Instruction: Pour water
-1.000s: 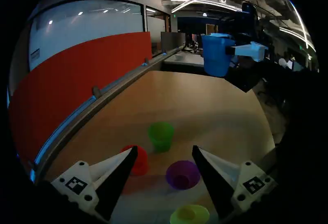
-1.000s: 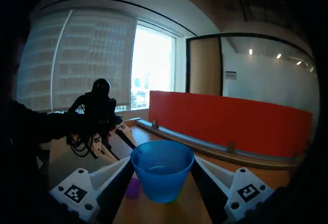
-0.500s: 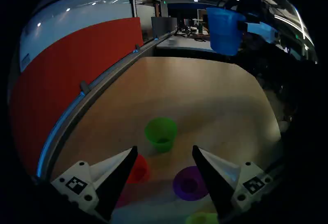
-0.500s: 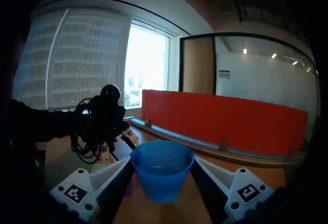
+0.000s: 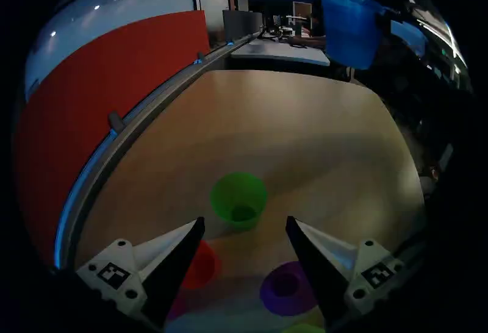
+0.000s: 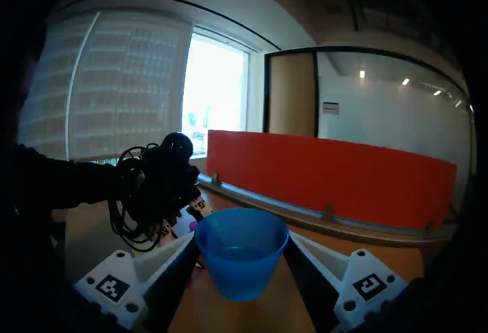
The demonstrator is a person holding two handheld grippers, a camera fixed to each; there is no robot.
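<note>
My right gripper (image 6: 241, 236) is shut on a blue cup (image 6: 242, 254), which stands upright in the air with a little water in it. In the left gripper view the same blue cup (image 5: 351, 25) hangs high at the upper right, above the far end of the table. My left gripper (image 5: 243, 222) is open and empty above a group of small cups. A green cup (image 5: 238, 199) stands just beyond its fingertips. A red cup (image 5: 198, 267) and a purple cup (image 5: 285, 287) sit lower down between the fingers.
A wooden table (image 5: 293, 132) runs ahead, bounded on the left by a metal rail (image 5: 122, 138) and a red partition (image 5: 91, 89). A yellow-green cup rim (image 5: 303, 329) peeks at the bottom edge. A sleeved arm and a hand (image 6: 155, 189) hold the left gripper across from the blue cup.
The left gripper has moved forward over the cups, so the green cup now lies nearer its fingertips. The blue cup has risen toward the upper right of that view. The right gripper keeps its hold.
</note>
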